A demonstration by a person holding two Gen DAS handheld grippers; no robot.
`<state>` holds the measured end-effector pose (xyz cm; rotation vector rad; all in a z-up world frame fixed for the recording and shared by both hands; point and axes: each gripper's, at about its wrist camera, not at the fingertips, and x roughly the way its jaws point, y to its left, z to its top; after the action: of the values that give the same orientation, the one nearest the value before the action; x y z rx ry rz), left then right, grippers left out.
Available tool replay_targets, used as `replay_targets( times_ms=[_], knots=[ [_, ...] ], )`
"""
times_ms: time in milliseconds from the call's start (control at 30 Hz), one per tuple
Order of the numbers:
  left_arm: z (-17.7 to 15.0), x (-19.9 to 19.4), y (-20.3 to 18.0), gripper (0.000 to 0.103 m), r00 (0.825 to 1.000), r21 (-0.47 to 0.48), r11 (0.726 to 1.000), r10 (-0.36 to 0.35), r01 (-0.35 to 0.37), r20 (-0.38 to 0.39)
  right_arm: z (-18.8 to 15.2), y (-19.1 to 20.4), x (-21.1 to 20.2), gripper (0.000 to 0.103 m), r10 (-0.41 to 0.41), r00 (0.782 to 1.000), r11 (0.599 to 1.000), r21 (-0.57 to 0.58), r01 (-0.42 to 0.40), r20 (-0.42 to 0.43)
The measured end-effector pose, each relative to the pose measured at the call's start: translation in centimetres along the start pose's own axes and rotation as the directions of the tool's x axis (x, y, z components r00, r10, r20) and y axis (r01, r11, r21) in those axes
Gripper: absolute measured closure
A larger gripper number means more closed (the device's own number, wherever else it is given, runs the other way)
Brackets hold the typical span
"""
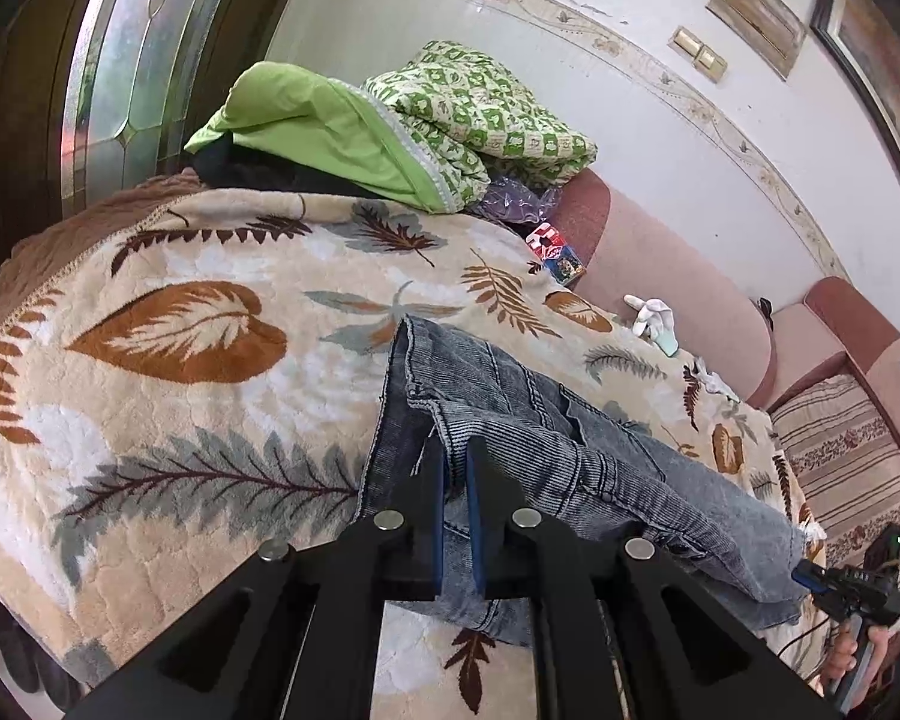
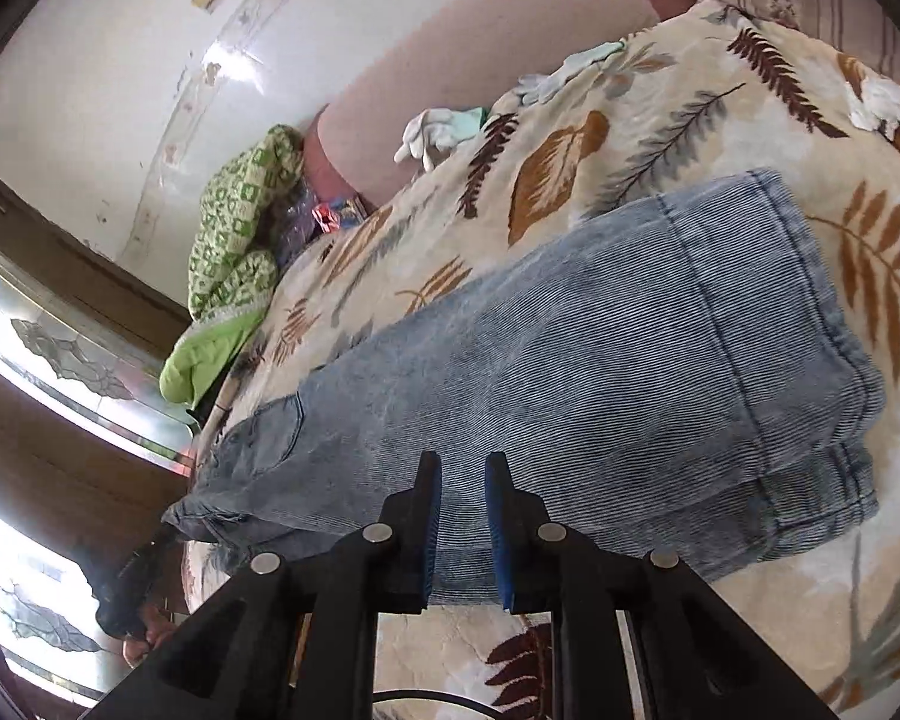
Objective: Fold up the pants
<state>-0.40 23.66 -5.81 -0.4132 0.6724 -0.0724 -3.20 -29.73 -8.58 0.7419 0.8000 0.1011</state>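
Observation:
Grey-blue jeans (image 1: 570, 450) (image 2: 570, 360) lie folded lengthwise on a leaf-patterned blanket (image 1: 180, 330) (image 2: 570, 180). In the left wrist view my left gripper (image 1: 456, 468) is shut on the denim at the waist end, with cloth showing in the thin slit between its blue pads. In the right wrist view my right gripper (image 2: 463, 480) sits at the near long edge of the jeans. Its pads stand close together with the denim edge between them. The right gripper (image 1: 810, 579) also shows at the far end of the jeans, held by a hand (image 1: 840, 660). The left gripper (image 2: 132, 588) appears dark and blurred by the waistband.
Green quilts (image 1: 480, 114) (image 2: 228, 240) are piled at the head of the blanket. White gloves (image 1: 651, 312) (image 2: 432, 132) lie by the pink sofa back (image 1: 660, 264). A small colourful box (image 1: 555, 252) rests near the quilts. A striped cushion (image 1: 858, 468) sits past the jeans.

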Motion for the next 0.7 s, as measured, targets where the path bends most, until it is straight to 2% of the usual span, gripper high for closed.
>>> replay_targets(
  times_ms=[67, 233, 300, 367, 400, 433, 500, 567, 633, 667, 700],
  knots=[
    [0.0, -1.2, -0.3, 0.096, 0.999, 0.034, 0.999, 0.031, -0.033, 0.037, 0.0, 0.8, 1.7, 0.086, 0.001, 0.999, 1.0, -0.014, -0.002, -0.037],
    [0.1, -4.3, 0.0, 0.096, 0.992, 0.078, 0.995, 0.046, -0.055, 0.12, -0.2, 3.7, 5.9, 0.086, -0.088, 0.992, 0.989, -0.127, 0.076, -0.094],
    [0.0, -4.6, 0.3, 0.096, 0.993, 0.09, 0.995, 0.025, -0.036, 0.112, -0.8, 4.0, 7.9, 0.086, -0.105, 0.981, 0.987, -0.139, 0.083, -0.162],
    [-0.2, -4.3, 0.1, 0.096, 0.994, 0.099, 0.995, 0.021, -0.031, 0.103, -1.9, 4.4, 9.9, 0.085, -0.125, 0.958, 0.982, -0.172, 0.081, -0.259],
    [-0.4, -3.9, -0.2, 0.095, 0.995, 0.112, 0.993, 0.022, -0.034, 0.101, -2.4, 4.9, 10.2, 0.085, -0.139, 0.953, 0.974, -0.212, 0.082, -0.269],
    [-0.5, -3.4, -0.6, 0.095, 0.995, 0.122, 0.992, 0.022, -0.034, 0.095, -2.9, 5.4, 9.8, 0.085, -0.157, 0.957, 0.96, -0.267, 0.09, -0.243],
    [-0.5, -1.8, -1.4, 0.087, 0.998, 0.111, 0.994, -0.001, -0.006, 0.058, -3.5, 5.8, 9.5, 0.085, -0.147, 0.952, 0.952, -0.301, 0.062, -0.27],
    [-0.2, 0.1, -2.7, 0.079, 0.998, 0.065, 0.996, -0.065, 0.065, -0.014, -3.9, 5.2, 9.3, 0.083, -0.117, 0.948, 0.957, -0.29, 0.028, -0.296],
    [0.2, 2.1, -4.9, 0.063, 0.985, 0.027, 0.988, -0.151, 0.154, -0.083, -4.0, 4.3, 9.1, 0.083, -0.075, 0.941, 0.967, -0.255, -0.012, -0.329],
    [0.4, 3.2, -6.3, 0.049, 0.978, 0.021, 0.984, -0.172, 0.175, -0.118, -4.1, 3.9, 8.9, 0.084, -0.054, 0.94, 0.972, -0.235, -0.029, -0.337],
    [0.5, 4.2, -7.7, 0.043, 0.972, 0.019, 0.982, -0.184, 0.189, -0.146, -4.2, 3.5, 8.7, 0.084, -0.037, 0.94, 0.975, -0.22, -0.041, -0.34]
  ],
)
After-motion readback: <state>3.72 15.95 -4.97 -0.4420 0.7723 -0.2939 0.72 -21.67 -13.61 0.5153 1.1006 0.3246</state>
